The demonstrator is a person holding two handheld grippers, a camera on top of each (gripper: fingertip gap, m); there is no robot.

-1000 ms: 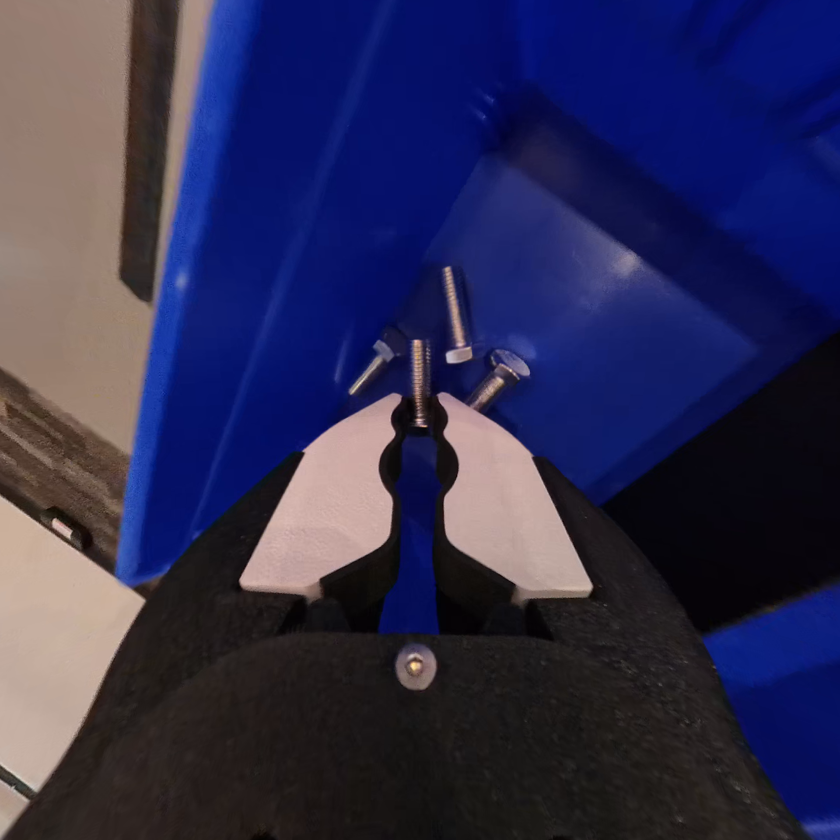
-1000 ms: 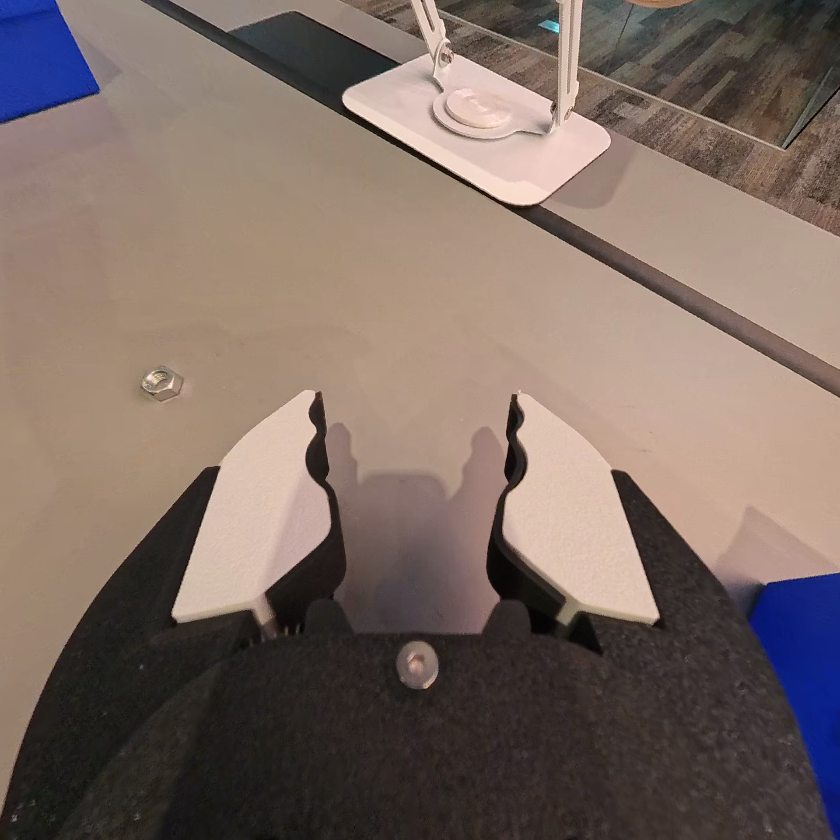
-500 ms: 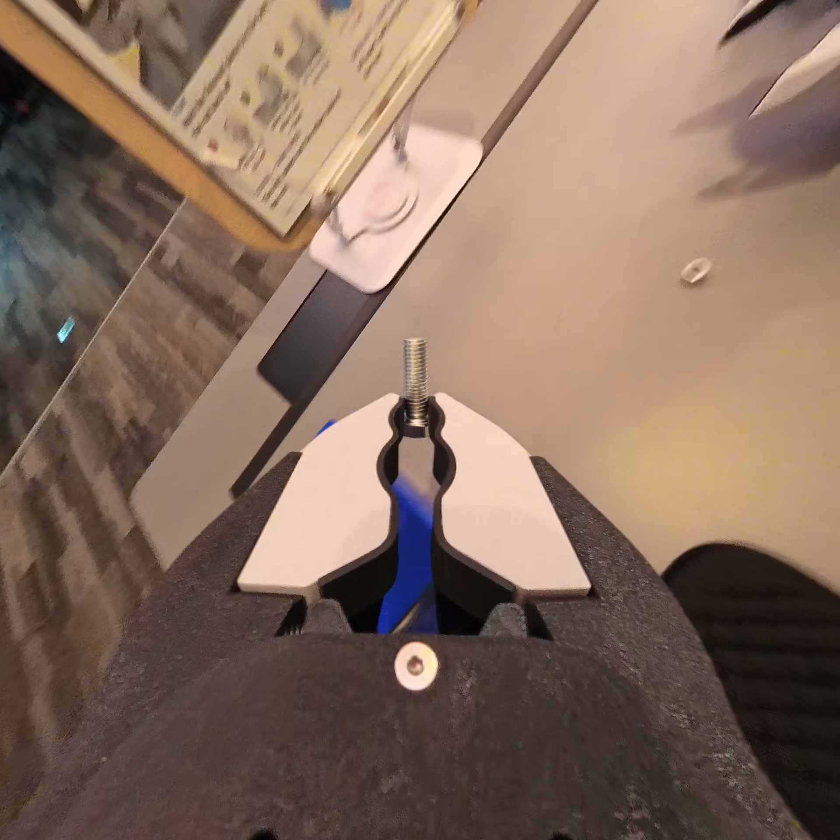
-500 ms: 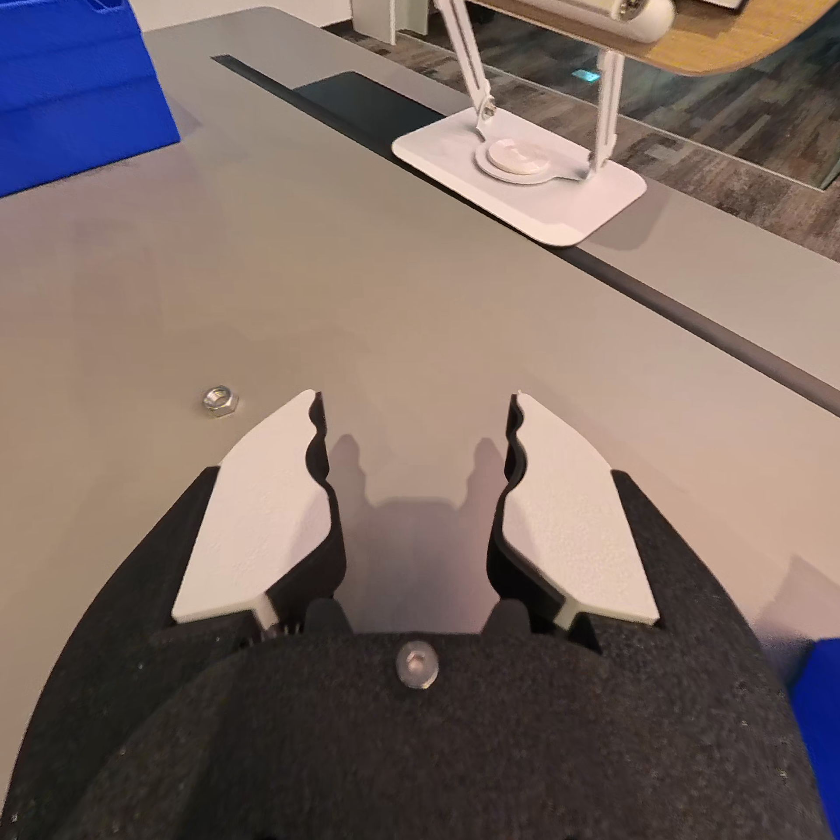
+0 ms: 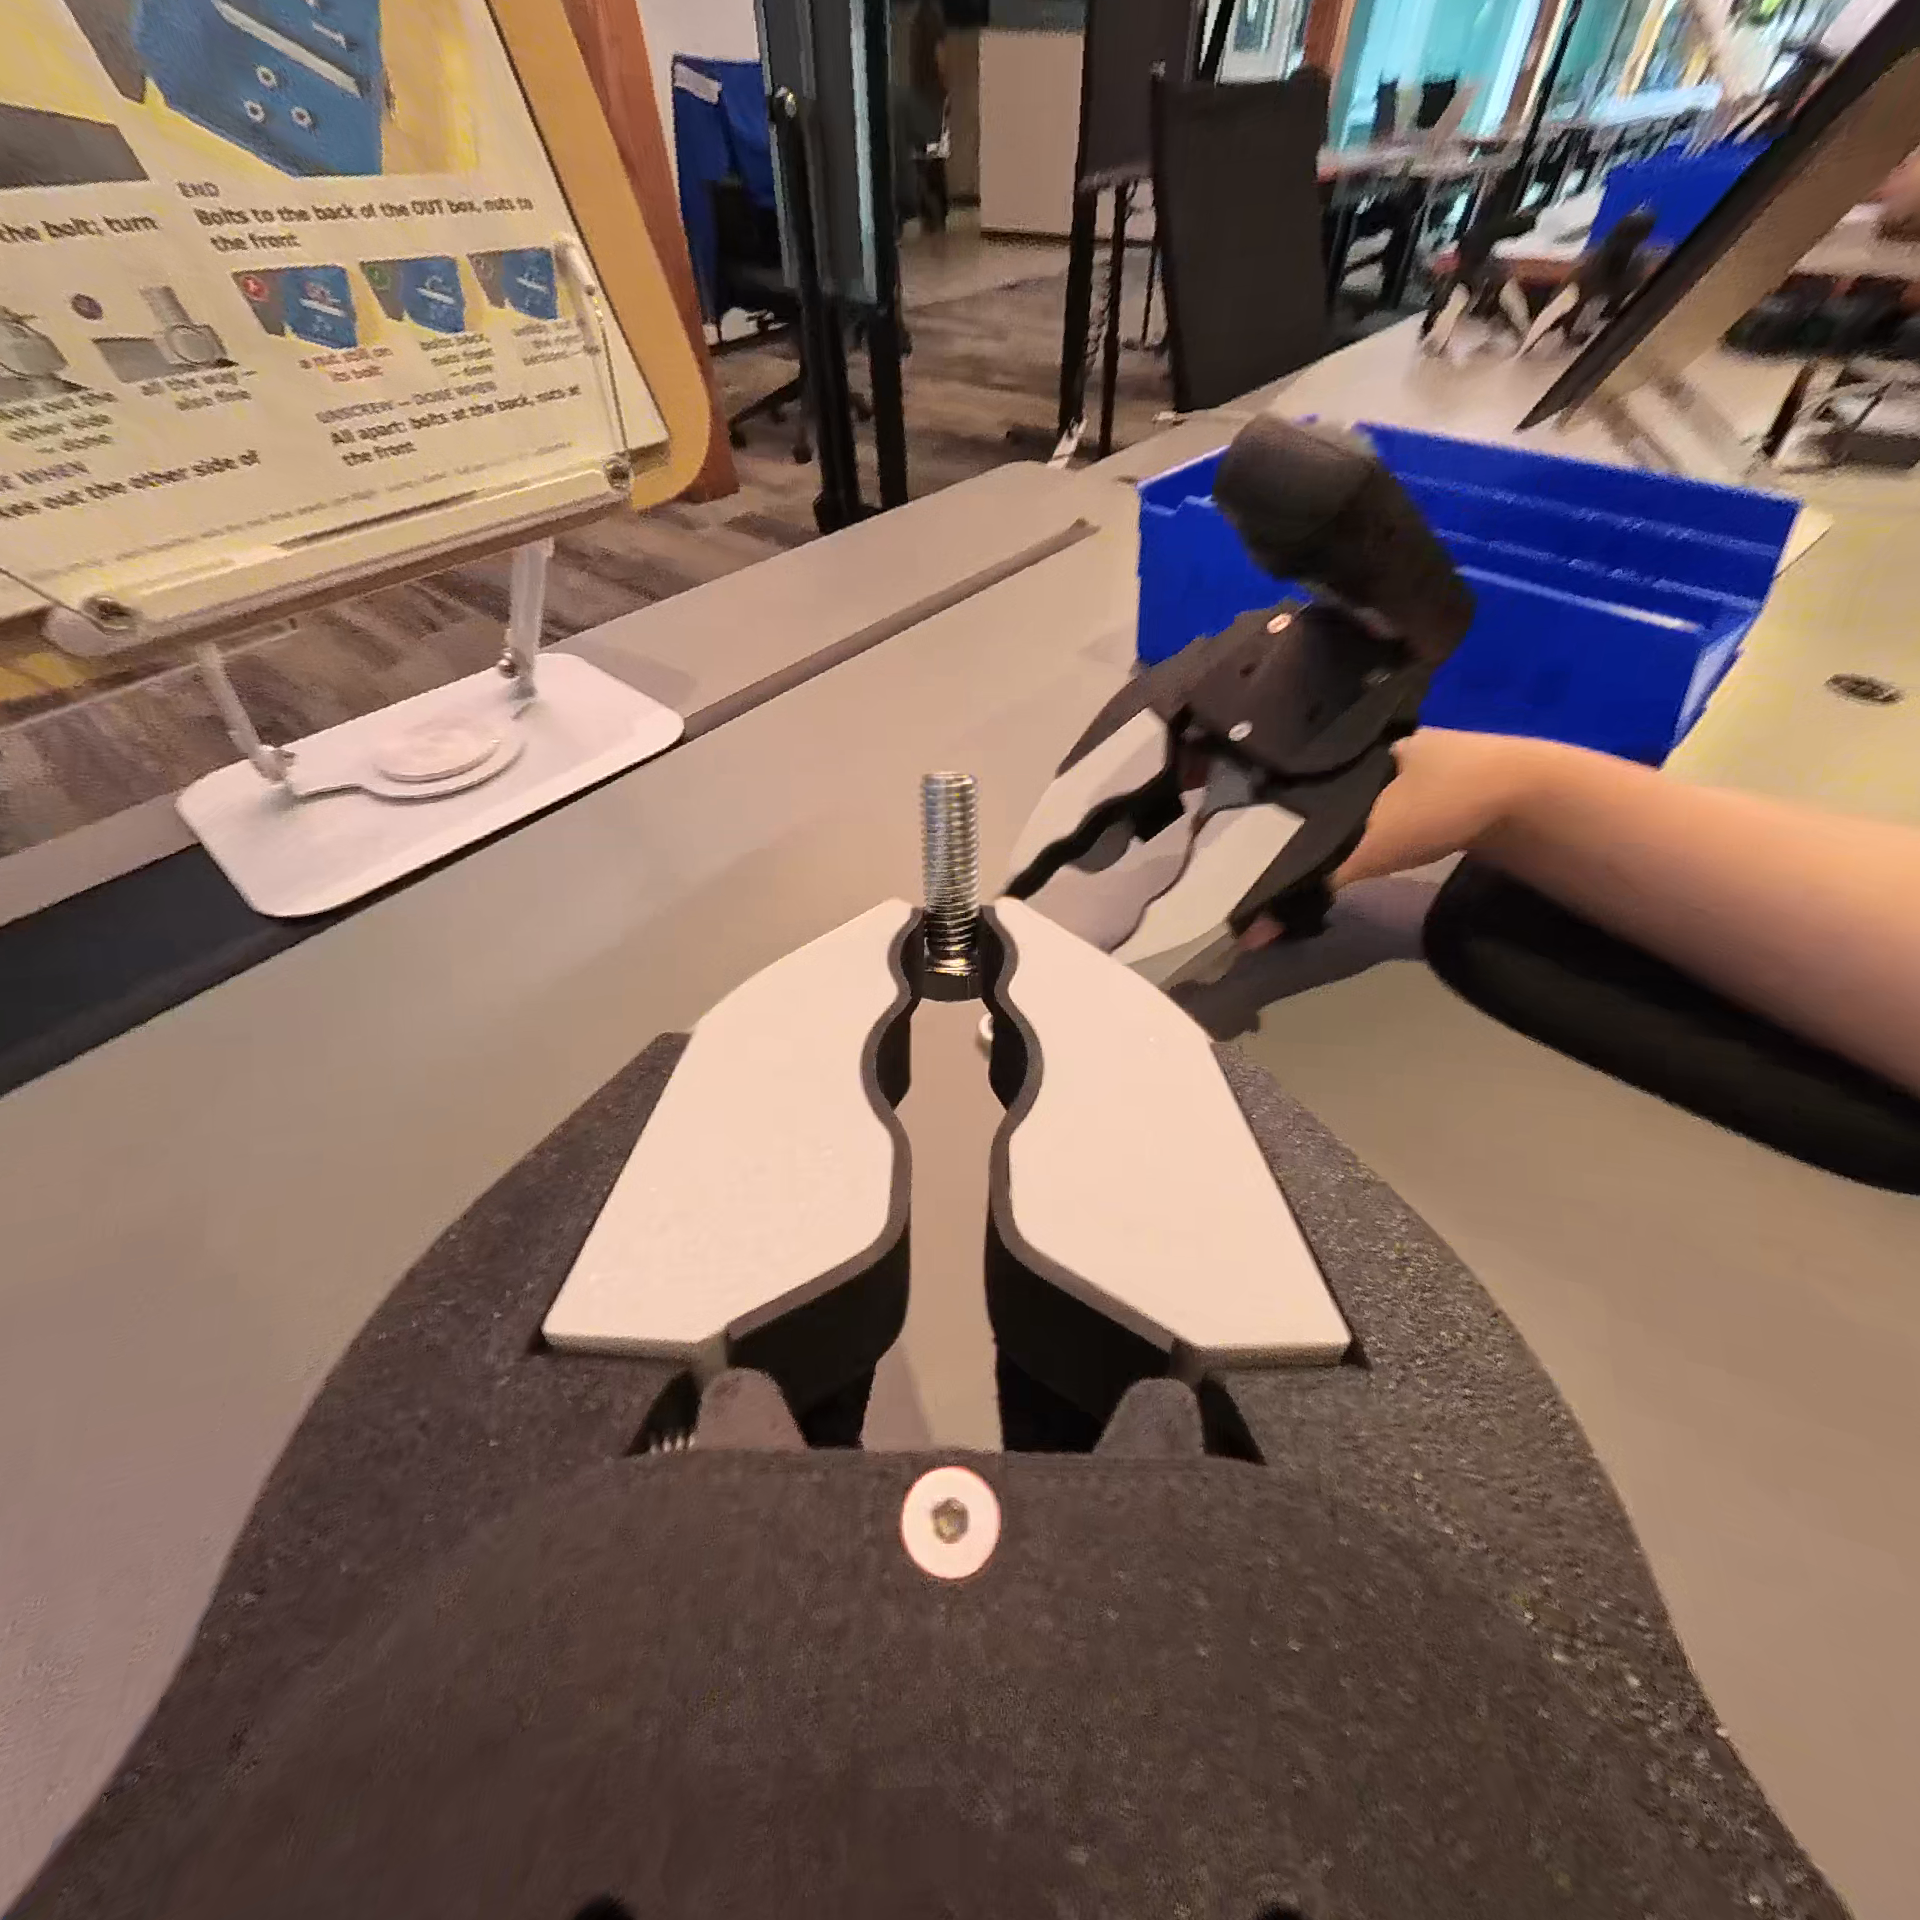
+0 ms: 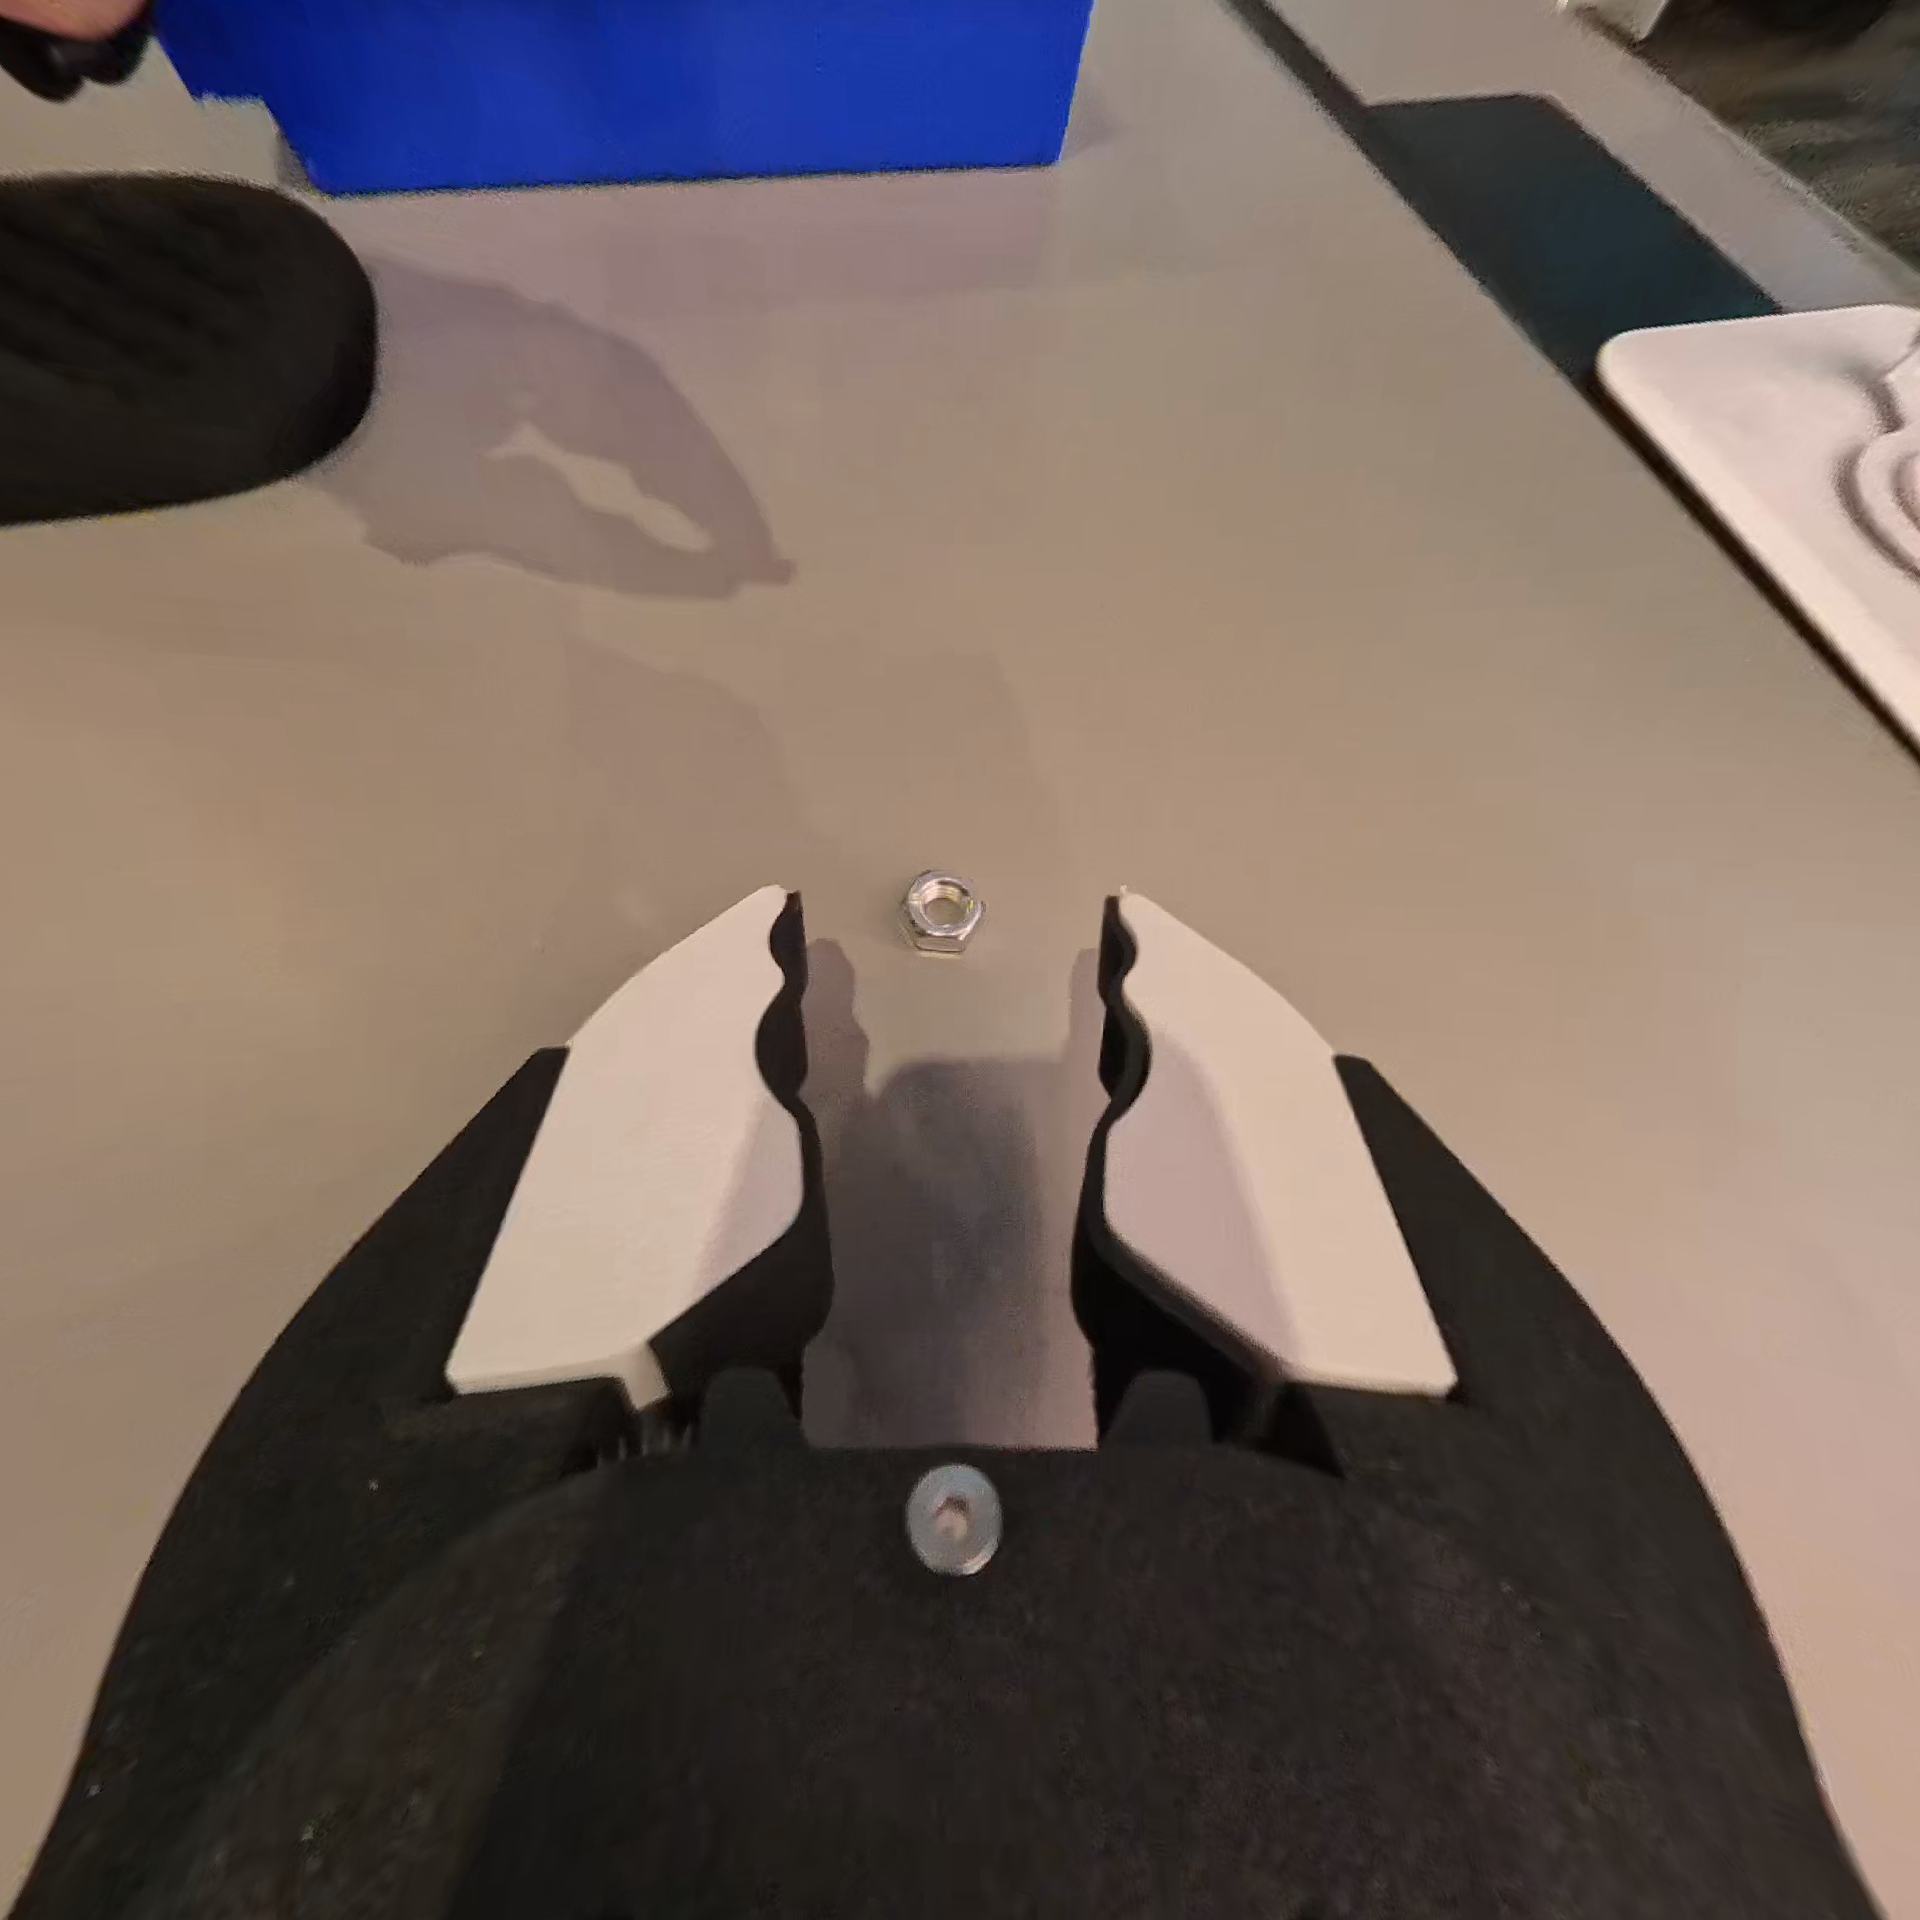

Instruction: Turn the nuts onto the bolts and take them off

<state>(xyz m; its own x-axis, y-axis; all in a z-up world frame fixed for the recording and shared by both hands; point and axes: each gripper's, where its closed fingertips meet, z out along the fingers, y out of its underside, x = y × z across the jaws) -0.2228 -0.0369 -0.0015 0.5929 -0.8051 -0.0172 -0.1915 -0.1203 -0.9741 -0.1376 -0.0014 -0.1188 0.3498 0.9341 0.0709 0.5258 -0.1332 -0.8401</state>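
Note:
My left gripper (image 5: 951, 925) is shut on a silver bolt (image 5: 949, 842), held by its head with the threaded shaft pointing forward, above the grey table. My right gripper (image 6: 951, 914) is open and empty, low over the table. A small silver hex nut (image 6: 942, 911) lies flat on the table just ahead of the gap between its fingertips. The right gripper also shows in the left wrist view (image 5: 1101, 894), held by a person's hand, open and tilted down toward the table. The nut shows as a small glint between my left fingers (image 5: 983, 1029).
A blue bin (image 5: 1558, 582) stands on the table behind the right gripper; another blue bin (image 6: 665, 94) is at the far end in the right wrist view. A white stand base (image 5: 426, 774) carries an instruction sheet (image 5: 281, 291). A black sleeve (image 6: 156, 343) rests at left.
My left gripper lifted the bolt out of the blue bin and swung over the table. My right gripper turned toward the nut, which now lies just ahead of its open fingertips.

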